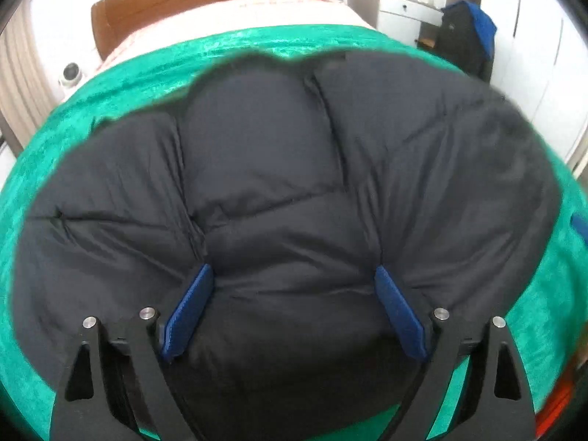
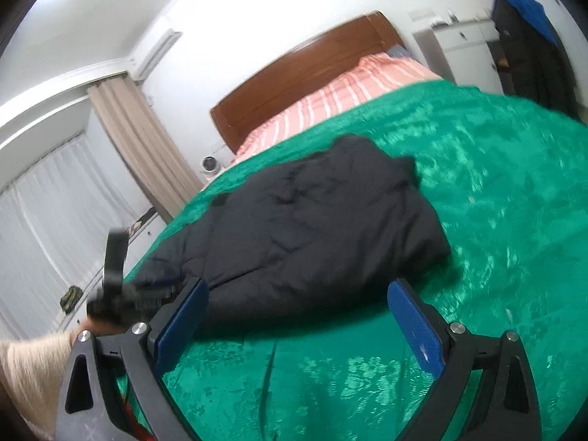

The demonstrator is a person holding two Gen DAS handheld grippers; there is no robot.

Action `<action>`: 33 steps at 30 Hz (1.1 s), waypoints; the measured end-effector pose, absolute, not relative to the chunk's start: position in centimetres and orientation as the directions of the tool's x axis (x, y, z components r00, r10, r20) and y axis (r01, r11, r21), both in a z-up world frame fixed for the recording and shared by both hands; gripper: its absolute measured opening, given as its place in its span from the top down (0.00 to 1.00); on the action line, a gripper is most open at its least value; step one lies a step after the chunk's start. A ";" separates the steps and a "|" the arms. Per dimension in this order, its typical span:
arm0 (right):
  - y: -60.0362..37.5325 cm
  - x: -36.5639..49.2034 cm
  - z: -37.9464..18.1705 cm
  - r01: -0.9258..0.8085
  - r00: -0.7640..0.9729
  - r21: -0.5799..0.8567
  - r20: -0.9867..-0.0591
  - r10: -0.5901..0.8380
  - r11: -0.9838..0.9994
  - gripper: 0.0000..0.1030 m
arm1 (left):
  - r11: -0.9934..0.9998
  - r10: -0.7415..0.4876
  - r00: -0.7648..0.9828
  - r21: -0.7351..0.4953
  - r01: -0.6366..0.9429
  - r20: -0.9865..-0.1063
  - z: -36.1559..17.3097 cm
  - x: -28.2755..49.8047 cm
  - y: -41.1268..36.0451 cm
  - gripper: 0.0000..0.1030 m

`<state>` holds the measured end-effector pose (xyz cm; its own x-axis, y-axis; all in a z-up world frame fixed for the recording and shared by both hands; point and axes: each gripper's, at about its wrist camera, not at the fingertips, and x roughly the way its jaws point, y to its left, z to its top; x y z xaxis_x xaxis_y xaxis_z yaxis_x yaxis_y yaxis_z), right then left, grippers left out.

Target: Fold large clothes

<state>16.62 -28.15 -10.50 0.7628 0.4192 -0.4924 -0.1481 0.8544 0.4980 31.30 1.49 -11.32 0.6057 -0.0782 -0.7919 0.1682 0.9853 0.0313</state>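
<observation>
A dark navy puffer jacket (image 1: 279, 191) lies folded into a compact bundle on the green bedspread (image 1: 121, 84). My left gripper (image 1: 294, 275) is open, its blue pads (image 1: 191, 308) pressed down on the near part of the jacket with padding bulging between them. In the right wrist view the jacket (image 2: 305, 228) lies ahead and to the left. My right gripper (image 2: 297, 294) is open and empty, held above the bedspread (image 2: 496, 202) just short of the jacket's near edge. The left gripper's body (image 2: 117, 286), blurred, shows at the jacket's left end.
A wooden headboard (image 2: 305, 66) and a pink striped cover (image 2: 349, 92) lie at the far end of the bed. A white cabinet (image 1: 400, 14) and a hanging dark coat with blue (image 1: 466, 36) stand to the right. Curtains (image 2: 139, 136) and a small camera (image 2: 210, 164) are to the left.
</observation>
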 end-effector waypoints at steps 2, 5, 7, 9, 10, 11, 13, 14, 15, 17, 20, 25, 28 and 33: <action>-28.5 16.7 -10.8 -0.117 0.764 0.498 -0.508 0.398 0.859 0.06 | 0.985 -0.055 0.614 0.057 0.161 -0.787 -11.7 31.3 1.1 0.11; -29.6 16.3 -10.8 -0.078 0.775 0.489 -0.518 0.361 0.869 0.06 | 0.989 -0.062 0.585 0.031 0.148 -0.808 -10.6 31.2 0.9 0.14; -31.0 16.0 -10.9 -0.034 0.786 0.511 -0.517 0.339 0.859 0.04 | 0.987 -0.114 0.605 -0.019 0.162 -0.788 -8.9 29.4 1.0 0.15; -32.4 16.3 -11.6 0.028 0.792 0.573 -0.512 0.331 0.819 0.01 | 0.976 -0.196 0.666 -0.075 0.206 -0.719 -7.1 27.2 0.9 0.09; -33.0 16.7 -12.2 0.057 0.790 0.608 -0.512 0.337 0.792 0.01 | 0.967 -0.233 0.685 -0.089 0.240 -0.691 -6.6 26.5 0.6 0.09; -33.4 17.4 -12.8 0.079 0.783 0.649 -0.511 0.356 0.757 0.01 | 0.955 -0.270 0.692 -0.096 0.280 -0.670 -6.3 26.1 0.0 0.09; -33.7 19.6 -14.2 0.106 0.752 0.709 -0.516 0.410 0.697 0.01 | 0.916 -0.345 0.676 -0.078 0.393 -0.651 -6.8 25.9 -1.9 0.08; -33.6 21.0 -14.6 0.119 0.738 0.715 -0.528 0.420 0.689 0.01 | 0.895 -0.365 0.652 -0.057 0.443 -0.665 -7.7 26.2 -3.2 0.08; -33.5 22.2 -14.6 0.119 0.735 0.720 -0.526 0.427 0.683 0.00 | 0.877 -0.381 0.621 -0.054 0.478 -0.684 -8.7 26.3 -4.2 0.08; -33.2 25.1 -15.0 0.072 0.708 0.795 -0.466 0.530 0.602 0.00 | 0.858 -0.378 0.562 -0.050 0.511 -0.736 -11.2 27.2 -5.9 0.07; -32.2 29.1 -16.3 0.095 0.601 0.827 -0.492 0.630 0.554 0.20 | 0.855 -0.364 0.552 -0.034 0.517 -0.750 -12.7 28.0 -6.6 0.01; -28.1 30.4 -9.2 -0.039 0.621 0.643 -0.584 0.523 0.765 0.65 | 0.851 -0.453 0.517 -0.182 0.492 -0.726 -12.1 29.2 -5.0 0.01; -22.7 29.5 -2.6 -0.198 0.671 0.466 -0.577 0.466 0.862 0.65 | 0.832 -0.527 0.492 -0.303 0.465 -0.693 -11.6 29.5 -3.0 0.01; -9.2 27.7 4.9 -0.440 0.727 0.024 -0.578 0.371 0.898 0.66 | 0.766 -0.642 0.427 -0.522 0.375 -0.636 -7.7 28.1 5.1 0.11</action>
